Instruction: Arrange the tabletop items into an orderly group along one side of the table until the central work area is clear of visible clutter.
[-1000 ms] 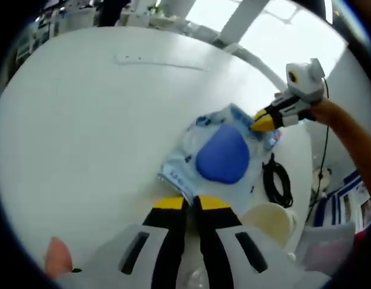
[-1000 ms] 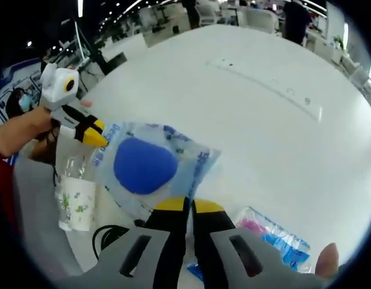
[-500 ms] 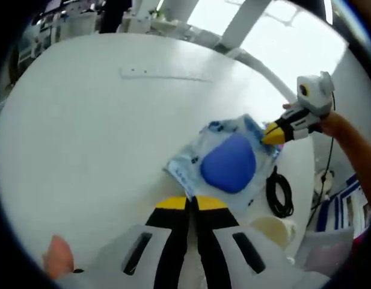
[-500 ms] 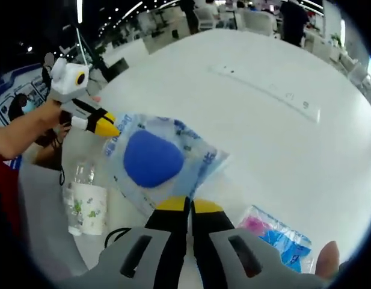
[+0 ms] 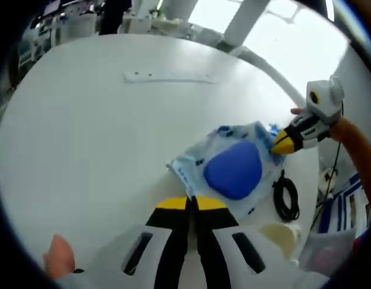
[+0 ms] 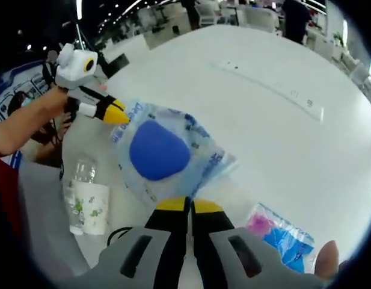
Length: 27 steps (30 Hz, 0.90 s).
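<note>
A clear plastic bag (image 5: 233, 171) with blue print and a rounded blue item inside hangs between both grippers over the white table (image 5: 83, 132). My left gripper (image 5: 188, 203) is shut on its near edge. At the bag's far corner my right gripper (image 5: 283, 143) pinches it with its yellow tips together. In the right gripper view the same bag (image 6: 160, 150) runs from my right gripper (image 6: 188, 206), shut on one edge, to the left gripper (image 6: 116, 112) at the opposite corner.
A coiled black cable (image 5: 286, 198) and a pale cup (image 5: 281, 238) lie near the table's edge. A printed paper cup (image 6: 92, 208) stands beside a clear bottle (image 6: 77, 174). Another bag (image 6: 278, 232) with pink and blue contents lies near my right jaws.
Both grippers have kept hold of the bag and carried it a little way across the table, drawing it more taut. The other items have not moved.
</note>
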### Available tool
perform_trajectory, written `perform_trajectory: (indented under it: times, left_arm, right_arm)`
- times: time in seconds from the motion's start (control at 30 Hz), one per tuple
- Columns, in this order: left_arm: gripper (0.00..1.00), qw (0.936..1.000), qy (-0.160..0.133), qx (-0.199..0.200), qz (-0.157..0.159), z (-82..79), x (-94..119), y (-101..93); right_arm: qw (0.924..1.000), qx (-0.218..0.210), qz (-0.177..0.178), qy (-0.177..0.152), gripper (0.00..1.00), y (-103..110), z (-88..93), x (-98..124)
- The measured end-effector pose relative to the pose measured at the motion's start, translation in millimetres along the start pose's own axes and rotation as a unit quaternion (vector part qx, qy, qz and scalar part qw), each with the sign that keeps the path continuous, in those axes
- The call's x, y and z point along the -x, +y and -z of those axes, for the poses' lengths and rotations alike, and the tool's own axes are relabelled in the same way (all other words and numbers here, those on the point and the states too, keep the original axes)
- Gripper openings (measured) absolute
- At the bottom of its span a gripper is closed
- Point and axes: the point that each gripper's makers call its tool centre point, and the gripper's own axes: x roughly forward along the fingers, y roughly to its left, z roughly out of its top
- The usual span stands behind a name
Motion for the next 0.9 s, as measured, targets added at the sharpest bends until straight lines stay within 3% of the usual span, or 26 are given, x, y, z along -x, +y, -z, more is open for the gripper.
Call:
perform_trajectory:
  times: [0.4, 0.9]
  left_arm:
    - [0.00, 1.0000, 0.007, -0.004, -0.005, 0.7, -1, 1.1]
    - [0.00, 0.9997, 0.022, -0.005, -0.001, 14.2, -3, -5.2]
  right_arm:
    - [0.9998, 0.001, -0.005, 0.019, 0.02, 4, 7.5, -4]
    - [0.9988, -0.005, -0.016, 0.045, 0.01, 9, 20.6, -8]
